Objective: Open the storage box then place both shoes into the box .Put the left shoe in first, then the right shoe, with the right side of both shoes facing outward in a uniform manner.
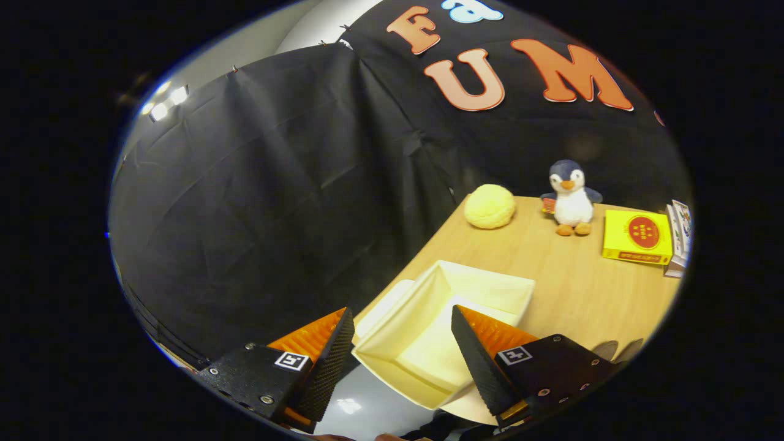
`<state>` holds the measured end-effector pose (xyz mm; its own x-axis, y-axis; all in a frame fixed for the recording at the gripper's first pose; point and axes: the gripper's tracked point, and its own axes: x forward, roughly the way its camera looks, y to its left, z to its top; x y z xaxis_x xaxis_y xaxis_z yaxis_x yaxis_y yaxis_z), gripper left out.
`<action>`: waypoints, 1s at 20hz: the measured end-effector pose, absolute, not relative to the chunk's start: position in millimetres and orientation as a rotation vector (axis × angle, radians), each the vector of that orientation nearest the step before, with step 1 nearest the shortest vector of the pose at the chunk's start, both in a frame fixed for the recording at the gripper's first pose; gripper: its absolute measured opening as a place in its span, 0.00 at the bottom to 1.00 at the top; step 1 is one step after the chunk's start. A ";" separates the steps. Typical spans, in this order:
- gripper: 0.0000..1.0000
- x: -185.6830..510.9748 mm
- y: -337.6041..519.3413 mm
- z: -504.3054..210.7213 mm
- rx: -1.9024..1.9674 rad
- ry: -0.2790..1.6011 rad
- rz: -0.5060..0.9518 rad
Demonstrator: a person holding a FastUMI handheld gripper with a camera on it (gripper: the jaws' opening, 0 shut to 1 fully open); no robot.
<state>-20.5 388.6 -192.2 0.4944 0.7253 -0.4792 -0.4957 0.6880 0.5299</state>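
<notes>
Wooden surface [563,275] carrying one open cream storage box [429,343], one plush penguin [571,199], one yellow ball [489,206]; gripper [404,349] spread apart, empty.

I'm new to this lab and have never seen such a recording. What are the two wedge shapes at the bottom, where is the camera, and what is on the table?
The wedges are the two fingers of a hand-held gripper; a person carries it, and the fisheye camera rides on it, looking forward along them. The fingers stand apart and hold nothing. Between and just beyond them sits an open cream storage box on a wooden table. Farther back are a yellow ball, a toy penguin and a yellow box.
</notes>
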 end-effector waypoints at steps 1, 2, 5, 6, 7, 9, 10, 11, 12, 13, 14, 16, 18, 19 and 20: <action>0.96 -21.3 370.4 -205.1 0.320 0.737 0.721; 0.96 -22.4 349.3 -217.4 0.300 0.734 0.685; 0.96 -31.2 296.2 -257.6 0.285 0.759 0.591; 0.96 -35.7 279.3 -273.1 0.289 0.776 0.559; 0.96 -38.1 264.1 -288.2 0.290 0.791 0.524; 0.96 -44.8 230.9 -313.9 0.271 0.818 0.442; 0.96 -47.8 216.7 -327.1 0.260 0.831 0.406; 0.96 -51.7 202.2 -340.6 0.252 0.845 0.372; 0.95 -56.6 191.3 -352.4 0.242 0.855 0.347; 0.95 -62.7 179.0 -362.9 0.233 0.864 0.326; 0.95 -67.2 169.6 -373.0 0.221 0.872 0.307; 0.94 -75.6 154.9 -397.3 0.185 0.904 0.270; 0.93 -85.6 144.3 -419.9 0.160 0.944 0.245; 0.92 -92.4 144.0 -429.6 0.157 0.965 0.245; 0.91 -95.4 143.8 -437.0 0.156 0.974 0.243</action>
<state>-95.4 143.8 -437.0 0.5380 0.2729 -0.7976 -0.1333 0.9618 0.2391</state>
